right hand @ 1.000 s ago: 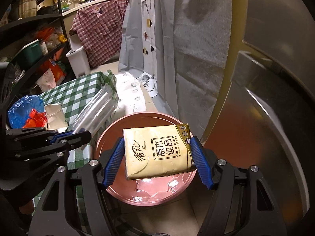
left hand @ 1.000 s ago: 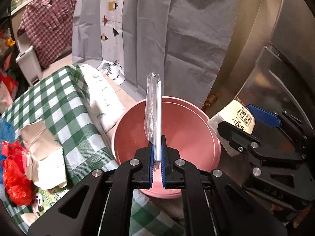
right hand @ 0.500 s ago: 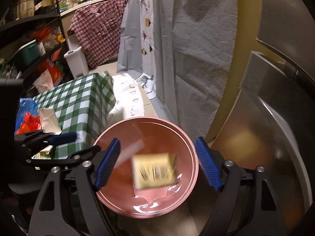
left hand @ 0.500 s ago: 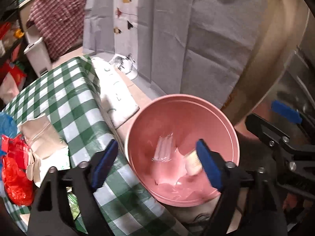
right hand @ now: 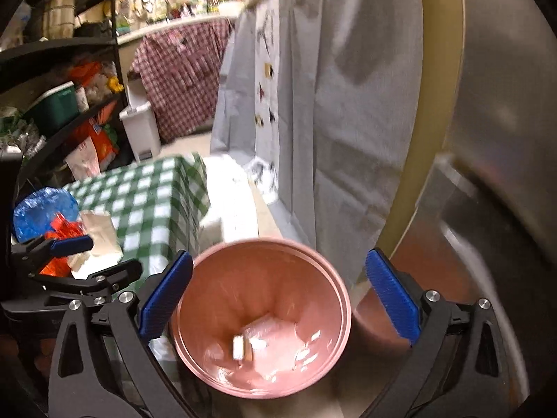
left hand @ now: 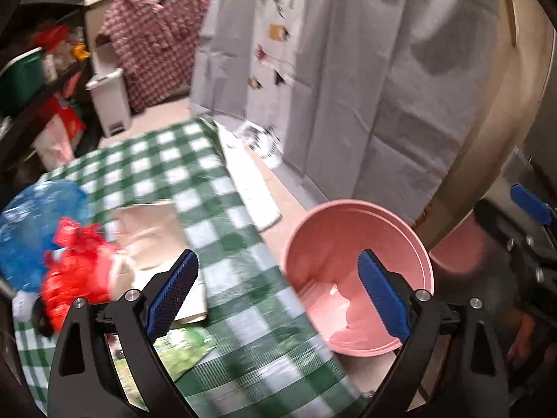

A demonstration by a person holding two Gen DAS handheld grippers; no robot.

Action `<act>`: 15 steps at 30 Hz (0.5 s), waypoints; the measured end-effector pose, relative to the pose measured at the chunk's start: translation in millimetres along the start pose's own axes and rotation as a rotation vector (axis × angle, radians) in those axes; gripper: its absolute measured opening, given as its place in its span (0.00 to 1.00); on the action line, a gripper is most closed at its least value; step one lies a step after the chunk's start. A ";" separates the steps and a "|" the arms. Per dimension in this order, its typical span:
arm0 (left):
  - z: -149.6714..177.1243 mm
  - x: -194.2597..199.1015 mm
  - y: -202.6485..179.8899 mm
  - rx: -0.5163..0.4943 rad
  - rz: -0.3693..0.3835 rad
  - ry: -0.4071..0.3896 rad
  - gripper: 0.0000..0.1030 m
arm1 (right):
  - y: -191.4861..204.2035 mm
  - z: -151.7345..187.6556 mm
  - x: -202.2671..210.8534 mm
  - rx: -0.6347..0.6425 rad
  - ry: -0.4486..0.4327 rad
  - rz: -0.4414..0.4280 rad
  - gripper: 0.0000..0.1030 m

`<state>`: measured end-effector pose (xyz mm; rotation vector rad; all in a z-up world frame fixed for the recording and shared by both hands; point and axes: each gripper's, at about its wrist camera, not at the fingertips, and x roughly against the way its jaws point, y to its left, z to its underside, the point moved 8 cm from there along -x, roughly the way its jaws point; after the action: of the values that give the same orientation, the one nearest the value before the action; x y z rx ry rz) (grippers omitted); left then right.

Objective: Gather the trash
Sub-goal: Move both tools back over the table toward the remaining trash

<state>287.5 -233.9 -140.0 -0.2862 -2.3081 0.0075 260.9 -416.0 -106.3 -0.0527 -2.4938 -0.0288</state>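
Green-checked tablecloth (left hand: 222, 216) ran beside the pink bin (right hand: 261, 317), where dropped trash (right hand: 243, 346) lay. Left gripper (left hand: 278, 296) and right gripper (right hand: 278, 303) had just been opening, jaws wide, empty.

The bin (right hand: 261, 317) stands on the floor just right of the table (left hand: 195, 188), before the hanging cloth (left hand: 348, 87). In the bin lie a packet (right hand: 243, 346) and a wrapper (right hand: 306, 351) (both blurred). On the table's left part sit a bag (left hand: 34, 230), crumpled plastic (left hand: 73, 268) before it, and paper (left hand: 149, 230) to their right. A leaflet (left hand: 177, 351) lies at the near edge. A small white bin (left hand: 109, 104) stands behind the table, under a hung shirt (left hand: 153, 45). Shelves (right hand: 59, 80) rise at far left.
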 end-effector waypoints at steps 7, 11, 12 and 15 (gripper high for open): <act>5.6 76.4 58.5 0.017 -0.089 -0.097 0.87 | 31.6 -40.1 60.3 0.054 -0.235 0.103 0.95; 20.2 116.2 97.5 0.018 -0.173 -0.124 0.87 | 75.0 -54.2 95.6 0.156 -0.351 0.090 0.95; 23.1 123.5 104.4 0.021 -0.184 -0.128 0.87 | 83.6 -55.5 100.9 0.177 -0.365 0.087 0.95; 38.1 149.2 134.3 0.036 -0.240 -0.141 0.87 | 119.0 -54.5 113.6 0.226 -0.397 0.061 0.95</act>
<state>188.8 -68.8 -71.1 0.0112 -2.4657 -0.0527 208.5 -295.4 6.7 -0.0435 -2.8715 0.3175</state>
